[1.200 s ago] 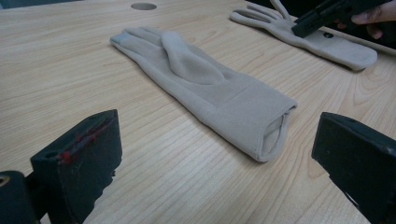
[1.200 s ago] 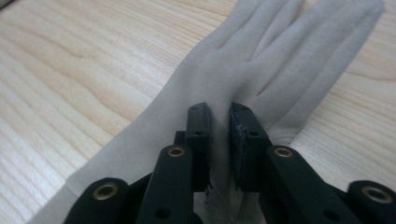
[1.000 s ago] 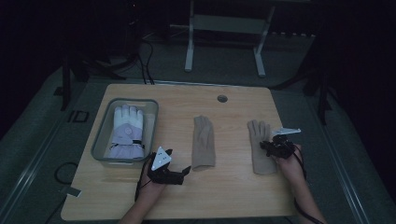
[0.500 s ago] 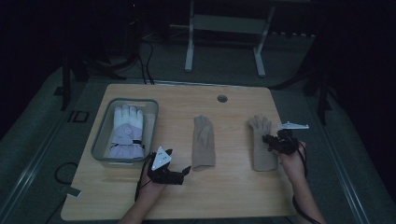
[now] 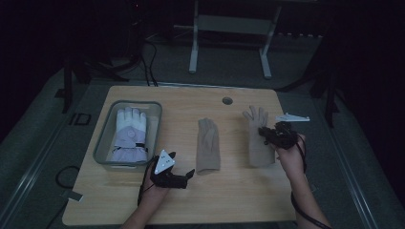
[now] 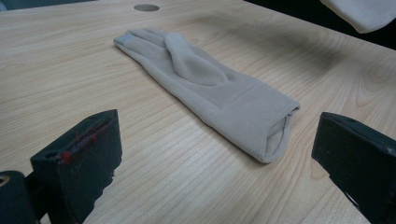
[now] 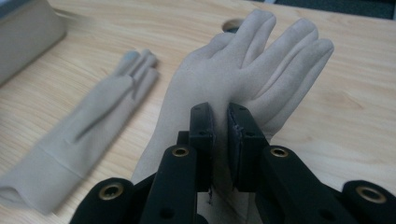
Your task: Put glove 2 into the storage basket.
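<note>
Vs a sec ago: right gripper (image 5: 265, 134) w/ the right glove (image 5: 258, 143) has come up off the table (image 5: 239, 200); glove's finger end now sits higher and farther back in the high view. Left gripper (image 5: 187, 174) hasn't budged, middle glove (image 5: 208, 145) same spot.

Right gripper: jaws nearly together, clamped on a pinch of the right glove's fabric at the palm, just below the fingers. In the right gripper view the glove's fingers (image 7: 280, 56) fan out above the jaws, raised off the table.

Left gripper: jaws wide apart, nothing between them, holding nothing; it rests low on the table just short of the middle glove's cuff (image 6: 275, 135), not touching.

Gloves: both tan, soft knit-like fabric. Middle one lies flat, fingers together pointing away, thumb folded over palm, cuff open toward the left gripper. A white/grey glove (image 5: 130, 133) lies in the clear bin (image 5: 102, 148) at table's left.
</note>
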Motion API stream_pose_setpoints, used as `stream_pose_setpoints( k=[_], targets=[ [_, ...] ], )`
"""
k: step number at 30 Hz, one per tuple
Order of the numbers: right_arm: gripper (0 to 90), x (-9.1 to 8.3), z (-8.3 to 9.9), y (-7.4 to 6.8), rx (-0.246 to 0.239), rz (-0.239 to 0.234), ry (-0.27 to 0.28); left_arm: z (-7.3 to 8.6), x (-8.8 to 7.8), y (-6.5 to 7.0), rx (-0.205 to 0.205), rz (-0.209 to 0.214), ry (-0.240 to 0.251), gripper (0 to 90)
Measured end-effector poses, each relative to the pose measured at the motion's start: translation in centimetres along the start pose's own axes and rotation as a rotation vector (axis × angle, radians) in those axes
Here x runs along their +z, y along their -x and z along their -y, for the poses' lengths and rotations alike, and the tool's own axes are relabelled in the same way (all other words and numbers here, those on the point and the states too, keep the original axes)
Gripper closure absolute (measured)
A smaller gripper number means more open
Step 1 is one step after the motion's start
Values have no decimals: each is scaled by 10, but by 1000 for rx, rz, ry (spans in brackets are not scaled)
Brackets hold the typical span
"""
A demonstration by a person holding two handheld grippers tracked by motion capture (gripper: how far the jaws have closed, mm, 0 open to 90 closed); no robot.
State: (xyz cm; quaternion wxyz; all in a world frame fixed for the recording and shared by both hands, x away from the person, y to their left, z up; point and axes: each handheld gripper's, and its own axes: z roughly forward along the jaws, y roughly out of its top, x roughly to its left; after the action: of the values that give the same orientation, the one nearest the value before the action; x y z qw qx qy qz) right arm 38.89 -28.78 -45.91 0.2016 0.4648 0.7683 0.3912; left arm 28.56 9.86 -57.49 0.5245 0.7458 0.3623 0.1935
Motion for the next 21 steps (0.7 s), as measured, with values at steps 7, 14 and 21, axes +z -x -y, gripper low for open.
stream_pose_setpoints(
  k=[7,14,21],
  targets=[
    [812,15,-19,-30,-16,-51,8,-1,-2,-1,1,-2,7,19],
    [811,30,-32,-61,-21,-94,7,-1,-3,-1,5,0,10,19],
    [811,49,-42,-103,-14,-138,3,-2,-5,-1,8,6,15,19]
  ],
)
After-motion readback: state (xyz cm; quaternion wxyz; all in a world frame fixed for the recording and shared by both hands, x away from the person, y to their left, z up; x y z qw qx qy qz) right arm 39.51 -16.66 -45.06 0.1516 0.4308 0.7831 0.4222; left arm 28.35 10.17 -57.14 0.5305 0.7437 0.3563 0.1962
